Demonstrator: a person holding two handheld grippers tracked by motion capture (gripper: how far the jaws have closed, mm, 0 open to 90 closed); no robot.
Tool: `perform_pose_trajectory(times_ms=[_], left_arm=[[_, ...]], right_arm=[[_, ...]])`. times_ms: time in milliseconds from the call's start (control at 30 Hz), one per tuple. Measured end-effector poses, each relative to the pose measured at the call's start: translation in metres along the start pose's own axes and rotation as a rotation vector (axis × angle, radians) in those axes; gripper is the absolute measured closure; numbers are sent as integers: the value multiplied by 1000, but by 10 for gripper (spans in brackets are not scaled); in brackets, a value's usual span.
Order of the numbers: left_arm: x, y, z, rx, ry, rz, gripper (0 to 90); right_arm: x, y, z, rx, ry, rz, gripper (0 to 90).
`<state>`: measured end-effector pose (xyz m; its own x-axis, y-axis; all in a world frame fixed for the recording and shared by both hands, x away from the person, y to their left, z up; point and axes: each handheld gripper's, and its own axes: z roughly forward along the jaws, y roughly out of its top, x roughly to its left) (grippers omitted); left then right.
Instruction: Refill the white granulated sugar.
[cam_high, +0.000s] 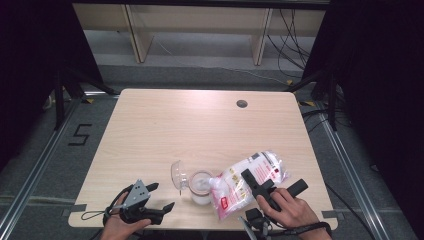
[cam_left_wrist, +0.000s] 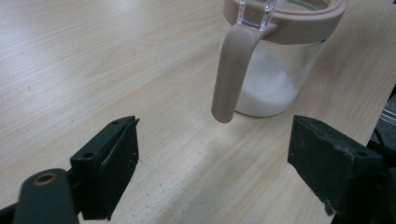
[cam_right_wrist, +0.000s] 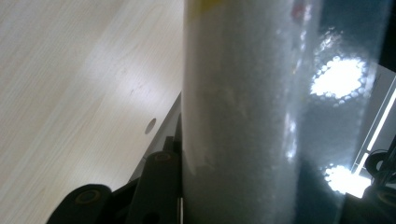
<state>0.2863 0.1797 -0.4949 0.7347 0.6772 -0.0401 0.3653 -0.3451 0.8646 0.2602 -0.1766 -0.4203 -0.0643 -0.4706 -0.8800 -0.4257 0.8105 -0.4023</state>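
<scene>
Nearest the high camera, at the table's front edge, the person's two hands held the grippers. The left gripper (cam_high: 162, 196) rested low on the wooden table (cam_high: 200, 125) at the front left, its jaws spread wide with nothing between them; in the left gripper view they framed bare tabletop, well short of the jar. The right gripper (cam_high: 274, 186) sat at the front right, its jaws closed on a clear plastic bag of white granules (cam_high: 247, 182) with red print. In the right gripper view the bag (cam_right_wrist: 243, 116) rose between the jaws, pressed against the left one.

Just beyond the left gripper stood a clear glass jar (cam_high: 201, 187) with a beige rim and a layer of white granules at its bottom. Its beige clasp (cam_left_wrist: 232, 74) hung down the side, and its clear lid (cam_high: 178, 175) stood swung open to the left. The bag leaned over the jar, its lower end touching the rim.

Farther back, a round cable hole (cam_high: 242, 103) marked the table's far right.
</scene>
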Motion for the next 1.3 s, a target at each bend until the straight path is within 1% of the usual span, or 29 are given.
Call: perform_pose_trajectory(times_ms=[67, 200, 267, 300, 333, 367, 433, 467, 500, 533, 600, 633, 667, 733, 767, 800, 833, 867, 900, 967, 1000, 1067, 1100, 1167, 1200, 1233, 1267, 1300], left_arm=[[0, 0, 0, -1, -2, -1, 162], [0, 0, 0, 0, 1, 1, 162], [0, 0, 0, -1, -2, -1, 162], [0, 0, 0, -1, -2, 1, 162], [-2, -1, 0, -2, 2, -31, 162], [-2, -1, 0, -2, 1, -30, 162], [0, 0, 0, -1, 1, -1, 162], [0, 0, 0, -1, 1, -1, 164], [-1, 0, 0, 1, 0, -10, 168], [-2, 0, 0, 1, 3, -27, 168], [-2, 0, 0, -1, 1, -17, 168], [-2, 0, 0, -2, 1, -29, 168], [-2, 0, 0, -1, 1, -29, 168], [0, 0, 0, 0, -1, 4, 168], [0, 0, 0, 0, 0, 1, 168], [-2, 0, 0, -1, 1, -29, 168], [-2, 0, 0, -1, 1, -27, 168], [-2, 0, 0, 0, 1, -27, 168], [-2, -1, 0, -1, 1, -28, 168], [1, 0, -1, -2, 1, 2, 168], [0, 0, -1, -2, 2, -2, 168], [0, 0, -1, 0, 1, 2, 167], [0, 0, -1, 0, 0, 4, 167], [1, 1, -1, -2, 2, 4, 167], [1, 0, -1, -3, 2, 0, 167], [-1, 0, -1, -4, 4, -30, 167], [-1, 0, -1, -7, 4, -30, 167], [0, 0, -1, -4, 5, -28, 167]], right_arm=[[1, -1, -2, 9, -1, -3, 714], [2, 2, -2, -4, 5, -6, 713], [1, 4, 0, -11, 4, -22, 714], [1, 4, 1, -14, 1, -12, 714], [0, 3, 2, -13, -1, -13, 714], [0, 2, 2, -13, -2, -13, 715], [1, 0, 1, -1, 3, -2, 715], [1, 0, 1, -1, 3, -2, 715], [3, -2, -1, 7, 0, 6, 715], [4, -3, -2, 7, -1, 6, 716], [3, -2, -3, 9, 0, 0, 716], [3, -2, -3, 7, 3, -1, 716], [3, -1, -3, 7, 5, -3, 717], [3, 2, -1, -4, 4, -10, 717], [2, 3, 0, -7, 7, -20, 717], [2, 3, 1, -13, 6, -12, 717], [0, 4, 3, -21, 6, -28, 717], [1, 4, 2, -15, 9, -8, 717], [1, 3, 3, -17, 4, -11, 718], [1, 0, 1, -3, 5, -4, 718], [2, -1, 0, 3, 3, 4, 718], [2, -2, -2, 6, 6, -10, 718], [0, -2, -3, 9, 16, -32, 718], [1, -1, -3, 1, 16, -37, 719], [1, 0, -2, -2, 16, -39, 719], [1, 0, -2, -2, 19, -44, 719], [2, 1, -1, -5, 24, -36, 719], [1, 2, -1, -8, 21, -46, 719]])
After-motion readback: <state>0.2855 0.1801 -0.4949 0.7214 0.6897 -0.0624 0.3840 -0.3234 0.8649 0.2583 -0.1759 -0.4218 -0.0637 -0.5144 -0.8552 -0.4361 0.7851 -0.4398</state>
